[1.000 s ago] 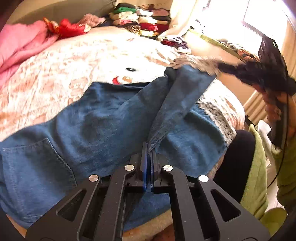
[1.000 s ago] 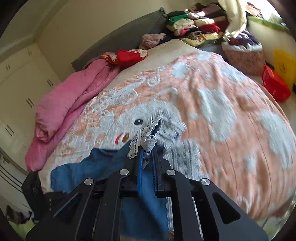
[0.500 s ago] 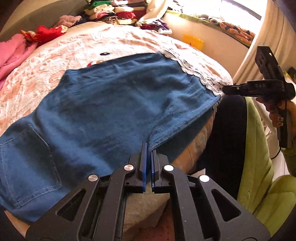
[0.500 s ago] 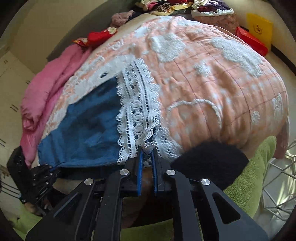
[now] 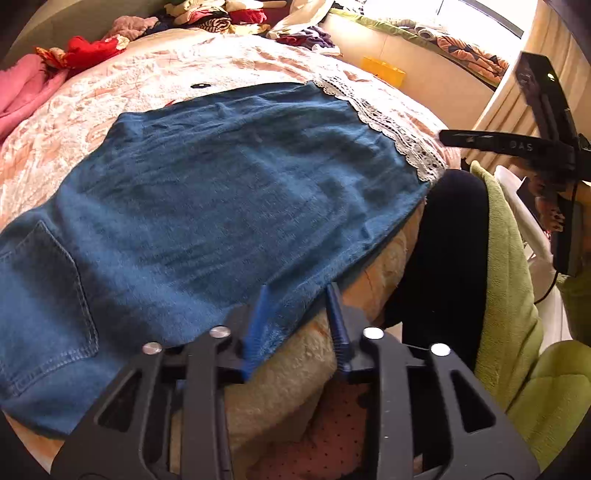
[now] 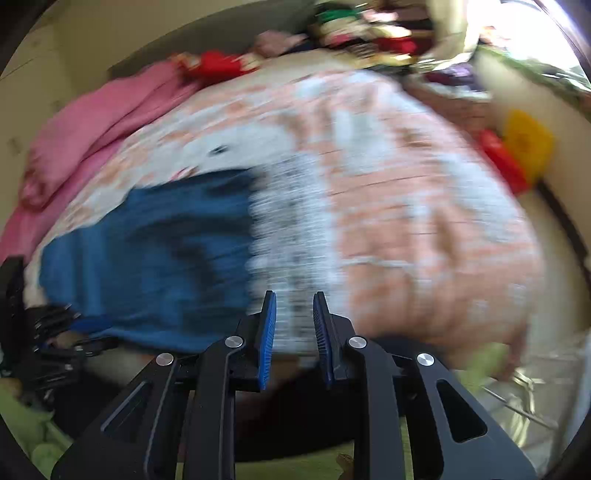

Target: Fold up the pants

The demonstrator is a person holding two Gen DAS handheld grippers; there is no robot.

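Observation:
Blue denim pants (image 5: 221,199) with a white lace hem (image 5: 388,125) lie flat on the bed, back pocket at the left. My left gripper (image 5: 297,295) is open at the near edge of the pants, the cloth lying between its jaws and free. My right gripper (image 6: 293,306) is open and empty, just off the lace hem (image 6: 291,221); that view is motion-blurred. The pants also show there (image 6: 155,251). The right gripper appears in the left wrist view (image 5: 517,147), off the bed's right edge.
The bed has a pink and white quilt (image 5: 110,96). A pink blanket (image 6: 92,125) lies at its far left, and a pile of clothes (image 5: 221,18) at the head. A yellow box (image 6: 528,144) and red bag (image 6: 498,162) are on the floor. My green-sleeved body (image 5: 509,258) stands at the bed's edge.
Both grippers have opened and let go of the pants, which now lie flat. The right gripper has pulled back from the lace hem and is moving fast.

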